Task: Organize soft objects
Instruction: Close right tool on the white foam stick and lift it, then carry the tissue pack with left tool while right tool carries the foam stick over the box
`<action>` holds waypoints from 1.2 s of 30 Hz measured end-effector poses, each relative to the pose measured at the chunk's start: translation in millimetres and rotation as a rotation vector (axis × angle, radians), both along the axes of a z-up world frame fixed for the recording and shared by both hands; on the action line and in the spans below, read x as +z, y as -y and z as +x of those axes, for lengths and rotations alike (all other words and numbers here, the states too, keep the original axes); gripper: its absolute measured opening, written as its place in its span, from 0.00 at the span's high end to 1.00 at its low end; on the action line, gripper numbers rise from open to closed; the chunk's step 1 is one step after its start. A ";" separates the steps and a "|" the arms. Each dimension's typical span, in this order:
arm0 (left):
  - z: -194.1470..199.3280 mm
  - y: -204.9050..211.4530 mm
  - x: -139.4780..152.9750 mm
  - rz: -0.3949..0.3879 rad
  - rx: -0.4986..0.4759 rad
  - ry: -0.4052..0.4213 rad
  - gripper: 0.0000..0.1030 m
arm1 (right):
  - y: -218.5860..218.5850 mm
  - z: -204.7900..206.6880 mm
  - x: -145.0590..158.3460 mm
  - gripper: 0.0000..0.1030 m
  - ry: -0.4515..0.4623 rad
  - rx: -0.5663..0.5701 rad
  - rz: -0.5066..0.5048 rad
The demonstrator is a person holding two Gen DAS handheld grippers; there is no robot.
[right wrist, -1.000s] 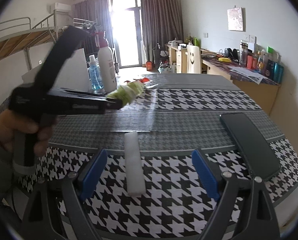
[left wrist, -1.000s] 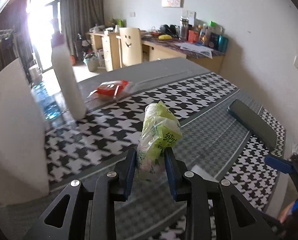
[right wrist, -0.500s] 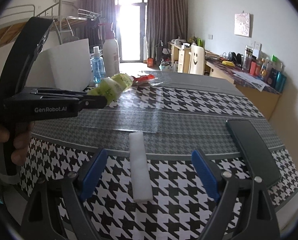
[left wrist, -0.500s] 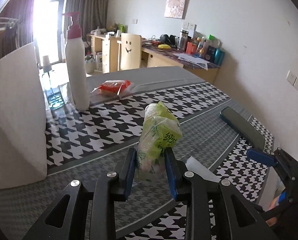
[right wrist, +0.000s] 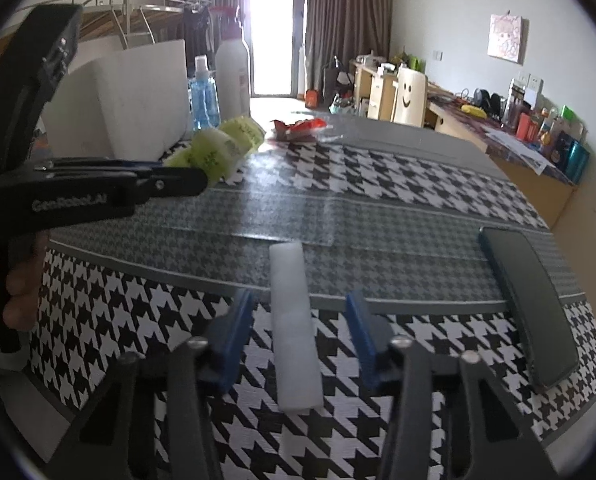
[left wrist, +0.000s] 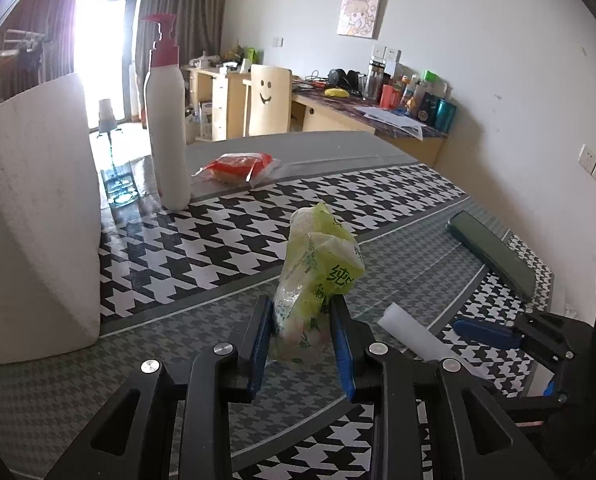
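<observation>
Above the houndstooth table (right wrist: 417,184), your left gripper (left wrist: 301,334) clamps a green packet (left wrist: 317,280). Your right gripper (right wrist: 298,332) (jaws closing) straddles a white foam block (right wrist: 294,320), pads not touching.

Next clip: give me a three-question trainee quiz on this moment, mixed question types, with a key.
1. True or false: the left gripper is clamped on the green tissue pack.
2. Multiple choice: what lies between the fingers of the right gripper? A) the dark phone B) the white foam strip C) the red snack packet
3. Fill in: the white pump bottle stands beside the tall white ____ block on the houndstooth tablecloth.

Key: 1 true. 2 B; the jaws are closing around it, pads not yet touching. 3 foam.
</observation>
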State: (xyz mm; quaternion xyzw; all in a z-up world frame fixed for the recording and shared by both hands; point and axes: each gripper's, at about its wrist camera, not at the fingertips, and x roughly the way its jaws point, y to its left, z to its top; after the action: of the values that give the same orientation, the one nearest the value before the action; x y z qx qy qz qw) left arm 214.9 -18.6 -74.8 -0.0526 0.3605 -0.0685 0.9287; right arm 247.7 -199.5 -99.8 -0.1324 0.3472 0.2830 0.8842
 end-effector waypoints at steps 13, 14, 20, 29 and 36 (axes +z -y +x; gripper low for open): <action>-6.7 -0.2 4.1 0.011 0.010 0.023 0.70 | -6.9 3.3 -8.6 0.70 -0.048 0.008 -0.030; -8.4 -0.6 4.3 0.008 0.011 0.027 0.70 | -7.6 2.7 -8.6 0.74 -0.048 0.013 -0.030; -16.2 -4.2 11.4 0.010 0.027 0.053 0.70 | 0.0 5.3 -5.3 0.85 -0.072 0.004 0.026; -27.3 -5.4 19.1 0.015 0.032 0.081 0.70 | -0.7 -3.1 14.1 0.86 -0.024 -0.009 0.065; -34.2 -5.5 29.1 0.013 0.032 0.100 0.70 | -5.9 -11.8 28.3 0.86 0.008 0.001 0.096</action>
State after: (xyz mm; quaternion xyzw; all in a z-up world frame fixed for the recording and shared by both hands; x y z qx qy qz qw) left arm 180.7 -13.1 -45.8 -0.0488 0.3134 -0.0539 0.9468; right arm 235.9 -193.7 -71.5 -0.0909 0.3297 0.2995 0.8907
